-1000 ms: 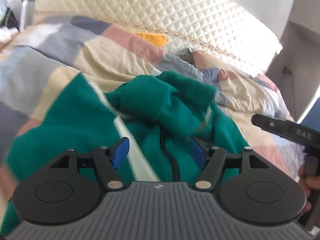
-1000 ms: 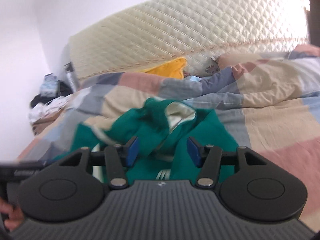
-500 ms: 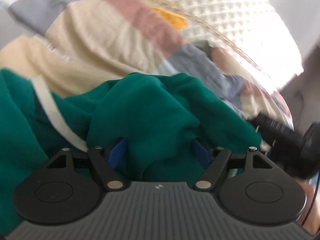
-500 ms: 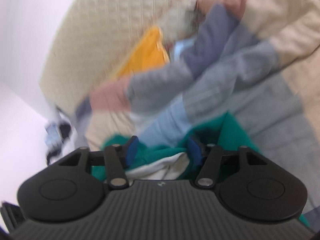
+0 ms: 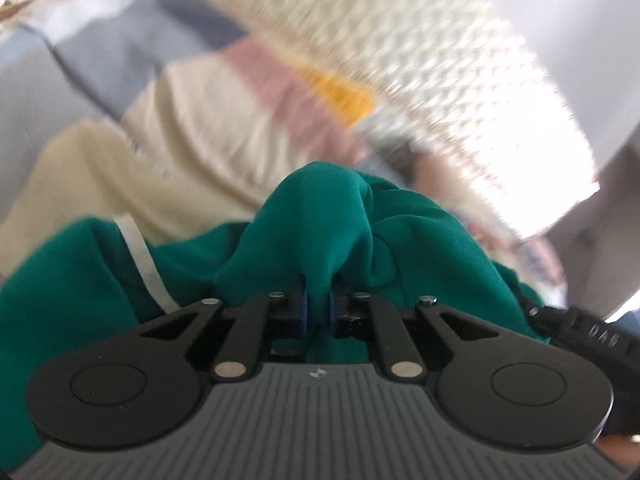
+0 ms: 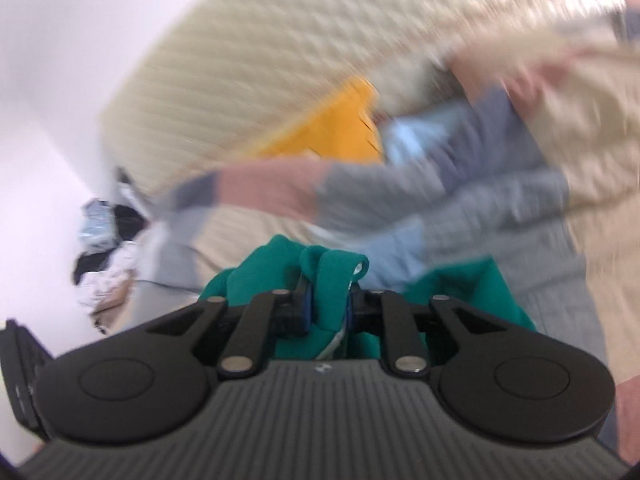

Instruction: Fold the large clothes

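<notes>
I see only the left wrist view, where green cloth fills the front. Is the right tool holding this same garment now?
Observer: Yes. The right tool is shut on a bunched fold of the green garment. Its jaws have just been closing, with the cloth between them.
Operator: Is only green cloth in that grip?
Observer: No. A pale lining edge shows at the top of the pinched fold.
Operator: What is beside the bed on that side?
Observer: A heap of dark, white and blue things lies by the wall, too blurred to tell apart.
</notes>
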The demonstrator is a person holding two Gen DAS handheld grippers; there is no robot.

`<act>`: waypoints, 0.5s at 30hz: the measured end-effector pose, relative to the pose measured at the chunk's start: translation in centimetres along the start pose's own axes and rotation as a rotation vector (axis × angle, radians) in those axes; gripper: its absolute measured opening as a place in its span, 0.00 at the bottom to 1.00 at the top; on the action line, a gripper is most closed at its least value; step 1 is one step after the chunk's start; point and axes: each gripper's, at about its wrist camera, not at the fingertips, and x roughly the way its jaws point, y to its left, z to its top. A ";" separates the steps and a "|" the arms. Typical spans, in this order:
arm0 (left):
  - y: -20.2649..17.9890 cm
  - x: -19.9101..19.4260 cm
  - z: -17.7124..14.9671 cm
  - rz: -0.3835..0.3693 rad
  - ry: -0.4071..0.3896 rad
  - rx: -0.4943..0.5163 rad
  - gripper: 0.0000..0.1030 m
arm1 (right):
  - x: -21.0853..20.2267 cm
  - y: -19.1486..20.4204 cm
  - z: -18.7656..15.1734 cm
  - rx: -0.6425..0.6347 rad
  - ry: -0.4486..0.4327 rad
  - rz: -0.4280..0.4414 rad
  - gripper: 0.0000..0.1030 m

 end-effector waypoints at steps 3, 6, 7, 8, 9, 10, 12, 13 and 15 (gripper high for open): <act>-1.3 -5.6 0.1 -0.051 -0.064 0.039 0.10 | -5.5 3.0 0.1 -0.051 -0.067 0.037 0.16; -2.6 -11.6 -1.1 -0.098 -0.098 0.059 0.10 | -11.2 5.6 -0.4 -0.084 -0.122 0.063 0.16; -3.1 -13.5 -1.6 -0.107 -0.106 0.071 0.10 | -13.2 6.5 -0.9 -0.117 -0.138 0.065 0.16; -3.5 -15.5 -2.4 -0.110 -0.113 0.092 0.10 | -15.2 7.4 -1.5 -0.149 -0.157 0.063 0.16; -3.9 -17.6 -3.5 -0.108 -0.118 0.115 0.10 | -17.1 8.1 -2.3 -0.168 -0.166 0.064 0.16; -4.1 -19.5 -4.6 -0.114 -0.121 0.129 0.10 | -18.8 8.5 -3.3 -0.174 -0.174 0.069 0.16; -4.2 -23.0 -7.2 -0.125 -0.125 0.152 0.10 | -22.0 9.2 -5.8 -0.184 -0.183 0.077 0.16; -4.1 -24.7 -8.8 -0.124 -0.126 0.167 0.10 | -23.4 9.4 -7.2 -0.187 -0.186 0.080 0.16; -3.4 -27.4 -12.1 -0.125 -0.120 0.175 0.10 | -25.9 9.6 -10.3 -0.189 -0.182 0.079 0.16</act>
